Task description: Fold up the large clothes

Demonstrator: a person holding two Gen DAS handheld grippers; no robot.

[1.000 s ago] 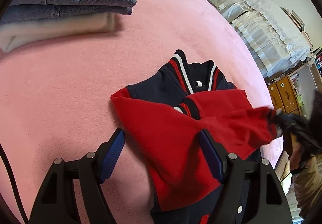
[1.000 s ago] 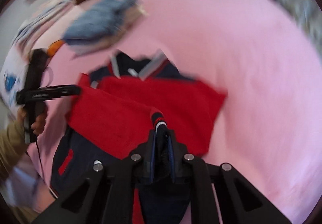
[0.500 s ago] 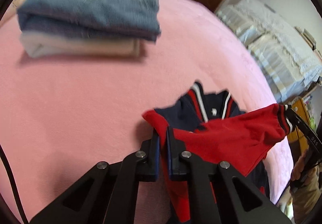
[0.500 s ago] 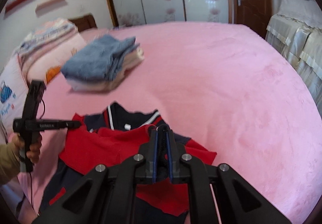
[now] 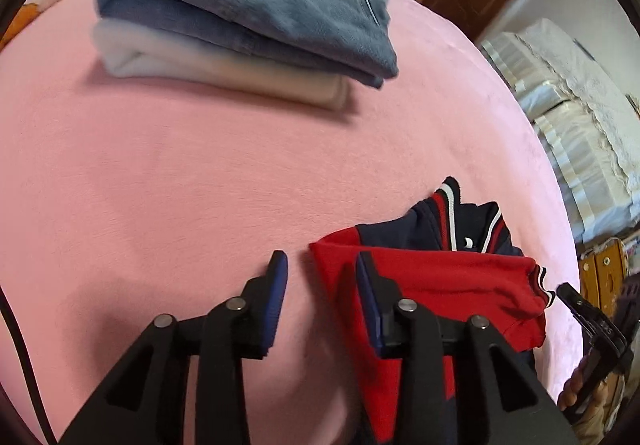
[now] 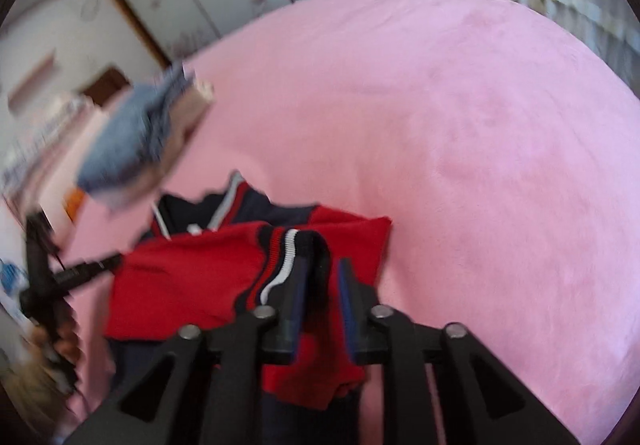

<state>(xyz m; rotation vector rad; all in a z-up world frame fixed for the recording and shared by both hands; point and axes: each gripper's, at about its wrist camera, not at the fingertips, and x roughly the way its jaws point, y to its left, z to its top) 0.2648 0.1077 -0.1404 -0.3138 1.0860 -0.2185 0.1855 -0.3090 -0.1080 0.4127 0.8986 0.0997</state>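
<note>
The left gripper [image 5: 320, 293] hangs low over the bed [image 5: 200, 185], fingers spread, the fold of a red sleeve [image 5: 432, 285] between them but unpinched, likely just laid across the chest. The right gripper's [image 6: 322, 285] fingers stand parted around the striped cuff [image 6: 288, 245], apparently not pinching. The jacket [image 6: 248, 269] lies flat, collar [image 5: 448, 205] toward twelve o'clock, long axis running six to twelve. Folded clothes [image 5: 248, 17] sit stacked at eleven.

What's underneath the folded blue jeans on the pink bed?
A folded cream garment lies directly under the jeans, resting on the pink bed. Anything tucked inside either fold is hidden.
</note>
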